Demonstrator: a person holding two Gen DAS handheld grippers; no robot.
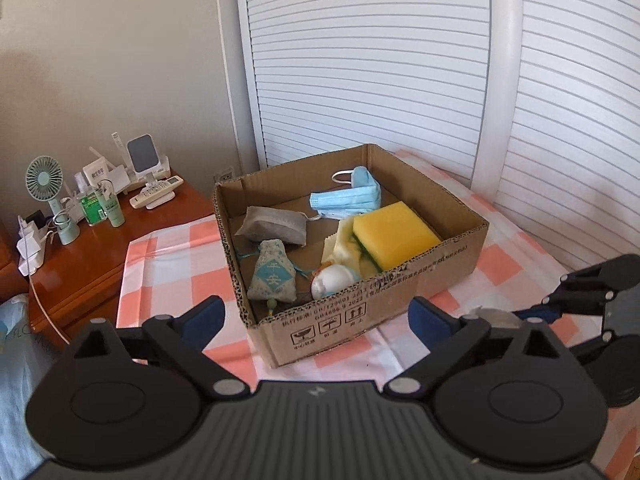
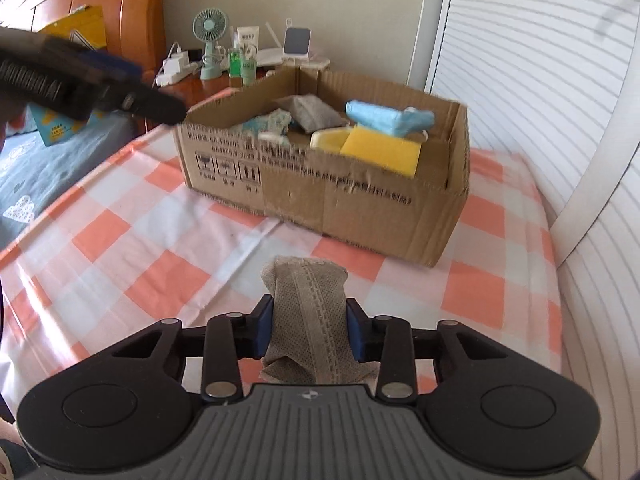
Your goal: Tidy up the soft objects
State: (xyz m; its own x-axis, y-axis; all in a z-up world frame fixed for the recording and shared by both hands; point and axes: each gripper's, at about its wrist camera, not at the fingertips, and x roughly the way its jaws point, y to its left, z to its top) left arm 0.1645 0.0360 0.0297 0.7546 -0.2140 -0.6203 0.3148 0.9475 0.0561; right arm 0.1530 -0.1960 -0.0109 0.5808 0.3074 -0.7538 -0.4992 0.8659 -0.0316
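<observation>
grey pouch [image 2: 310,320] pinched by right gripper [image 2: 310,330]; left gripper [image 1: 316,318] wide open.

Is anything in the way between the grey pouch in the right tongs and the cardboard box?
Nothing visible on the checked cloth between them. The grey pouch, held in the right tongs, only has to clear the near wall of the cardboard box. The left tongs hang open, off to the side.

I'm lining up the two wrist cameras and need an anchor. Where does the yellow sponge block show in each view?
Left wrist view: the yellow sponge block lies in the near right corner of the open cardboard box, right of centre.
Right wrist view: the sponge peeks over the box's torn front wall, right of centre.
Shared landmark: the small mint-green desk fan on the wooden bedside cabinet.
</observation>
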